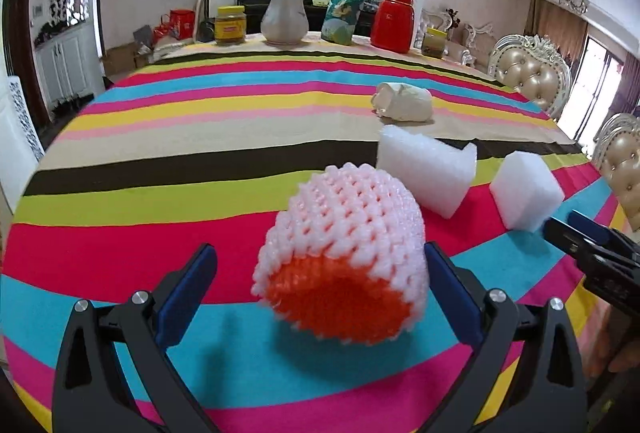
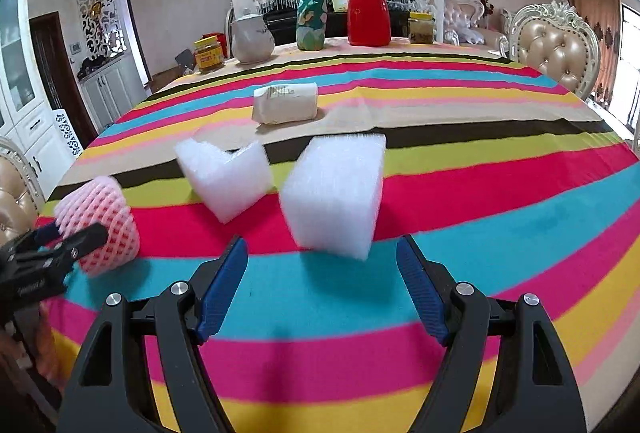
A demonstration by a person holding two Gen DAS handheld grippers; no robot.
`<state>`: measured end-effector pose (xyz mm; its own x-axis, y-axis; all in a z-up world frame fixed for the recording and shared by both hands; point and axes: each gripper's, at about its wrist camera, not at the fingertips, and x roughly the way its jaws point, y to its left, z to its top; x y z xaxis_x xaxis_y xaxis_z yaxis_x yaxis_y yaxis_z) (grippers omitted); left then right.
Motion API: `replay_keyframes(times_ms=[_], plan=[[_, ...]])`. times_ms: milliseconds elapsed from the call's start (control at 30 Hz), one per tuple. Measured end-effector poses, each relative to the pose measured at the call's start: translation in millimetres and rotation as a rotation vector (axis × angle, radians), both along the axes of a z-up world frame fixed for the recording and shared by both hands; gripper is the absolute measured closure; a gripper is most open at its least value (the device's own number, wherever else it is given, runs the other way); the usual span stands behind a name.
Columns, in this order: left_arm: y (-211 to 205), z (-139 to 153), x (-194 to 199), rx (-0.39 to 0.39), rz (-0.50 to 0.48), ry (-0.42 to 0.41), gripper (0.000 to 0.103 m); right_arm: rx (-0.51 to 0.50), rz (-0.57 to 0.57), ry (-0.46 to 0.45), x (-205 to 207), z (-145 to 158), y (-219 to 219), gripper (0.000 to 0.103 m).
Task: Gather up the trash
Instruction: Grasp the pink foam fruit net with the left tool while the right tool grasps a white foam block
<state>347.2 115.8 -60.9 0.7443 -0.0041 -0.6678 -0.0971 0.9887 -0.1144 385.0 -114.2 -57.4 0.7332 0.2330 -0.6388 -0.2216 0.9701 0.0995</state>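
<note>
I find my left gripper spread wide around the foam fruit net at 12 o'clock; my right gripper likewise released, white foam block at 12 o'clock.

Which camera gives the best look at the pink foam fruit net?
The left wrist view: the pink foam fruit net fills the centre between the open left gripper, showing its mesh and orange opening. In the right wrist view the net sits at the left edge, partly hidden behind the left gripper's fingers.

Matt striped cloth bears a knobbly foam net sleeve and two fuzzy white foam blocks.
</note>
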Motion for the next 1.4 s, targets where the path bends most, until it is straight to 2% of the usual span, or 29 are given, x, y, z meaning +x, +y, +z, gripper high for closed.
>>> replay_keyframes(times_ms=[67, 100, 267, 333, 400, 433, 567, 900, 1400], plan=[[-1, -1, 4, -0.020, -0.017, -0.003, 0.014, -0.007, -0.002, 0.007, 10, -1, 4, 0.030], [-2, -1, 6, -0.026, -0.030, -0.005, 0.021, -0.009, -0.005, 0.015, 15, -2, 5, 0.030], [-15, 0, 9, -0.009, -0.084, -0.011, 0.038, -0.010, -0.029, 0.042, 34, -6, 8, 0.030], [-19, 1, 8, -0.001, -0.095, -0.023, 0.052, -0.006, -0.037, 0.058, 37, -7, 6, 0.030], [-22, 3, 5, 0.002, -0.110, -0.044, 0.062, 0.004, -0.032, 0.067, 38, -8, 5, 0.050], [-22, 3, 4, -0.001, -0.116, -0.053, 0.066, 0.001, -0.035, 0.052, 33, -6, 4, 0.050], [-22, 7, -4, -0.008, -0.116, -0.093, 0.070, -0.028, -0.034, -0.003, 14, 0, 7, 0.051], [-44, 16, -30, 0.058, -0.118, -0.145, 0.070, 0.026, -0.004, -0.009, -34, 3, -1, 0.051], [-72, 31, -82, 0.096, -0.139, -0.168, 0.070, 0.085, -0.008, -0.029, -100, 10, -33, 0.051]])
